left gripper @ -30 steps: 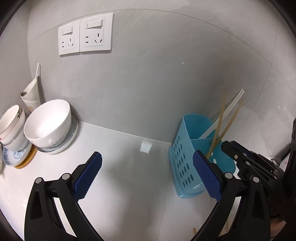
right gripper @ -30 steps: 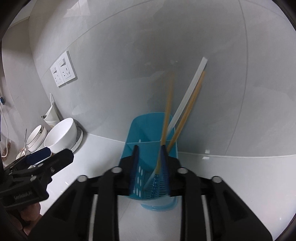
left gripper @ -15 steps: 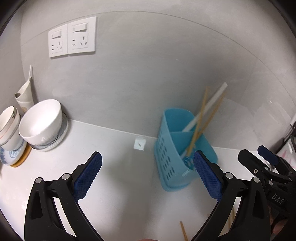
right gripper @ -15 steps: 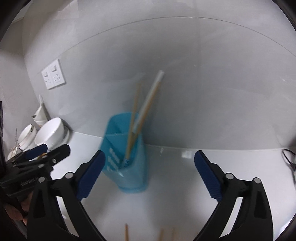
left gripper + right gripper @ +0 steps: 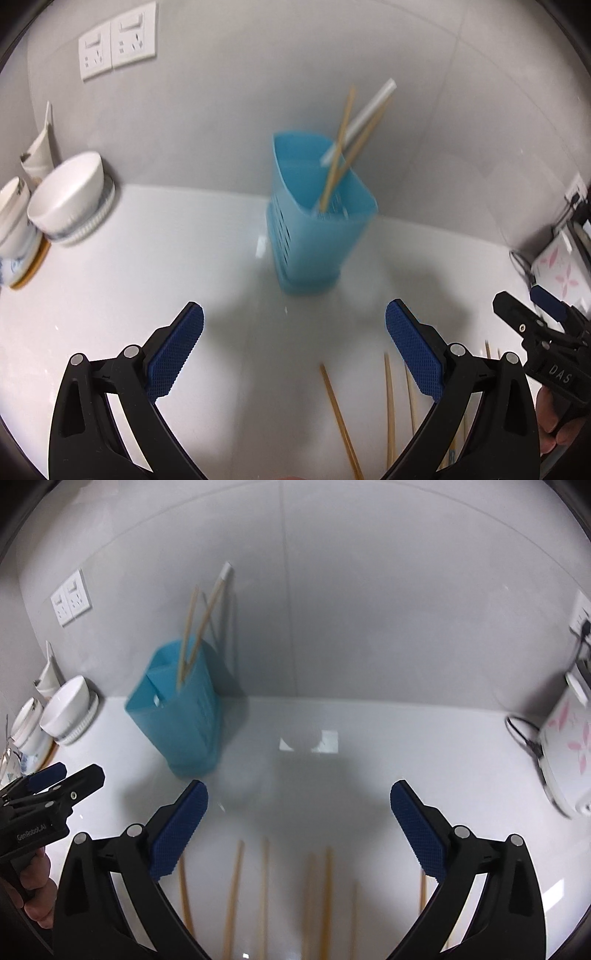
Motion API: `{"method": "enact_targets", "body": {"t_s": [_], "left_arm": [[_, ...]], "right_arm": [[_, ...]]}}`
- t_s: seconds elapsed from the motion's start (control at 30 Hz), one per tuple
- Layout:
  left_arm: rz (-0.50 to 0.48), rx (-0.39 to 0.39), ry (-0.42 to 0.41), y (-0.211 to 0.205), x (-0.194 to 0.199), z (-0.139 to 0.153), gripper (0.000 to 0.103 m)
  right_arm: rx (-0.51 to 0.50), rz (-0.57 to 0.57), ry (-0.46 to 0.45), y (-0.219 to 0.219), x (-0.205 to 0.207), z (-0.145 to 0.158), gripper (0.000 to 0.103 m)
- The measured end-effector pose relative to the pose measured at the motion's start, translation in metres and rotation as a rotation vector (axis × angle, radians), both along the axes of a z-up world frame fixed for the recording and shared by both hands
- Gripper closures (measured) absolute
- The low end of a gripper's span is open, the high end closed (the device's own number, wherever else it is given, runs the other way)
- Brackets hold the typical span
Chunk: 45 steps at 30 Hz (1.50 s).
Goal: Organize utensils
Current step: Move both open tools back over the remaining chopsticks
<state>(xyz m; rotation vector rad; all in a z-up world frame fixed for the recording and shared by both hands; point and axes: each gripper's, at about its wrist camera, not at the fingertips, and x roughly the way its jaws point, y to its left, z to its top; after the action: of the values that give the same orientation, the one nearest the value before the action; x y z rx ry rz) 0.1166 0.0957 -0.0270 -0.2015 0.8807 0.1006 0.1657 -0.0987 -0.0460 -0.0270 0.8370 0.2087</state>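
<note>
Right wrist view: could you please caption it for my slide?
Open right gripper above loose chopsticks on the counter, blue utensil holder behind.

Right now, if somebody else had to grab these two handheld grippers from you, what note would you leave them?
Left gripper: open, holding nothing. Right gripper: open, holding nothing.
Blue utensil holder stands on the white counter near the wall, with two wooden chopsticks and one white stick inside.
Done: those three are stowed.
Left: several loose chopsticks lie on the counter below the grippers; pick them up and drop them in the holder.
</note>
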Motion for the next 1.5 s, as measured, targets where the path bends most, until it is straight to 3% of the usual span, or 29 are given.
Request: {"method": "enact_targets", "body": {"t_s": [0.5,0.77,1.13,1.5], "left_arm": [[0.023,-0.05,0.235,-0.03,-0.037,-0.074,0.006],[0.03,-0.037,0.34,-0.043,-0.053,-0.103,0.006],[0.007,-0.016,0.429,-0.054,-0.061,-0.122,0.007],[-0.031,0.032,0.496,-0.065,-0.054,-0.131,0.018]], "right_arm": [[-0.051,-0.046,0.199,-0.043,-0.048,-0.066,0.009],[-0.092,-0.054,0.31,-0.049,-0.065,-0.095,0.026],[-0.112,-0.074,0.421,-0.065,-0.071,-0.116,0.049],[-0.126,-0.058,0.49,-0.061,-0.064,-0.126,0.072]]}}
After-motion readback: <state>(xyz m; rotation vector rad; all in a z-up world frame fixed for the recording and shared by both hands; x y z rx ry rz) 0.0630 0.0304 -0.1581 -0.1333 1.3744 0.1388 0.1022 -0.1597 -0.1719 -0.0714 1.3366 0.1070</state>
